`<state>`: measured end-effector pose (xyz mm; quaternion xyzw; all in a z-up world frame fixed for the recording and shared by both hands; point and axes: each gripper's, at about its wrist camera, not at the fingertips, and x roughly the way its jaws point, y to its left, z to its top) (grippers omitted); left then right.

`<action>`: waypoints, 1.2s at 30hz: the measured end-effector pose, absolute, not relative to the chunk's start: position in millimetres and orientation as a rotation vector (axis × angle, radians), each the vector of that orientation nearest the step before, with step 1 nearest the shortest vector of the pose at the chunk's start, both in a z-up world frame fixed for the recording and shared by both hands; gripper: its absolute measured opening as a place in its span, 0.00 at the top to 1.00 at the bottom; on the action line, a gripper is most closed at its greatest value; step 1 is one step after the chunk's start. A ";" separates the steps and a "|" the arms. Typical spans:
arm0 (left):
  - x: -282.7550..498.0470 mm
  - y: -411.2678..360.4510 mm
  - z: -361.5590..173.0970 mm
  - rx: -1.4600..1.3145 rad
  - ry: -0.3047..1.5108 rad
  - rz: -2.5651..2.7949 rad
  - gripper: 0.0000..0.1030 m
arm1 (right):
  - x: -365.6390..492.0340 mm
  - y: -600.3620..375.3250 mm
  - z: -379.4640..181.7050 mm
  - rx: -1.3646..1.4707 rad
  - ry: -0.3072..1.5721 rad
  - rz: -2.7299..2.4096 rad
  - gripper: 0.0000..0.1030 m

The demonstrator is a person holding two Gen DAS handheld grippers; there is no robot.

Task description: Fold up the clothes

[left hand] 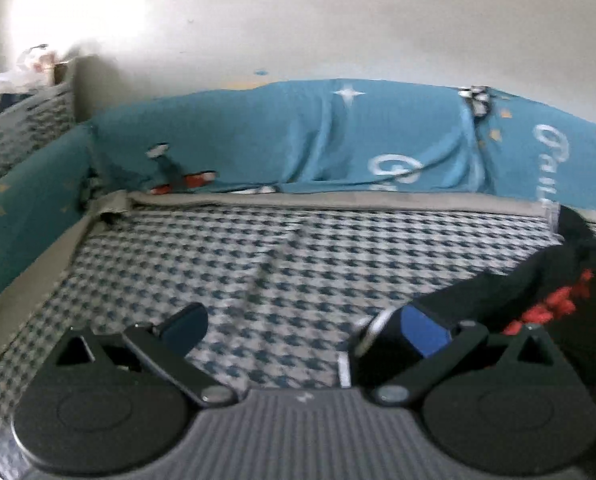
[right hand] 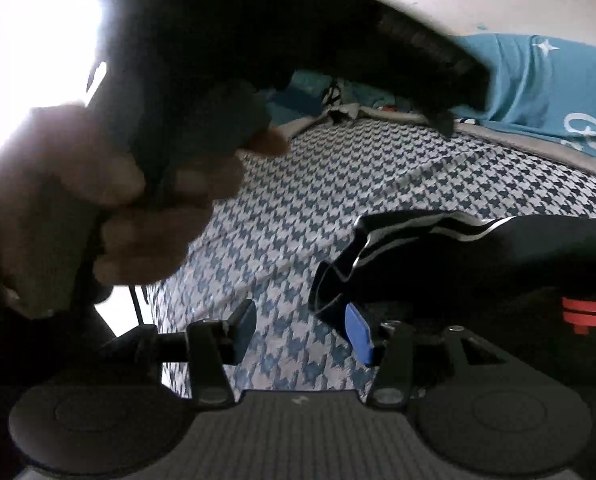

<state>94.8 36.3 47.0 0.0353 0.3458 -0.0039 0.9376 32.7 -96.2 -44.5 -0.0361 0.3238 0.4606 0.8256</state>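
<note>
A black garment (left hand: 546, 280) with red marks lies on the houndstooth bed sheet (left hand: 257, 264) at the right of the left wrist view. Its white-edged hem reaches the right finger of my left gripper (left hand: 304, 330), which stands open over bare sheet. In the right wrist view the same black garment (right hand: 478, 264) shows white stripes along its edge and red bars, and it bunches against the blue-padded right finger. My right gripper (right hand: 302, 334) is open, with only sheet showing between its fingers.
A teal printed blanket (left hand: 298, 140) is heaped along the far side of the bed against a white wall. A patterned basket (left hand: 25, 120) stands at the far left. A person's hand (right hand: 109, 200) holding the other gripper fills the upper left of the right wrist view.
</note>
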 end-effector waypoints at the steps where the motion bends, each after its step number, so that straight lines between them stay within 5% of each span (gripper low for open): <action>1: 94.5 35.9 47.6 0.067 0.714 -0.042 0.00 | 32.0 -94.6 -46.1 -0.087 0.693 0.983 0.52; 16: 91.1 -20.3 8.1 0.194 0.816 -0.251 0.00 | 29.2 -123.7 -53.1 -0.143 0.773 0.845 0.49; 36: 125.1 0.7 -50.2 0.270 0.964 0.093 0.00 | -3.8 -219.7 -22.1 -0.101 0.745 0.622 0.48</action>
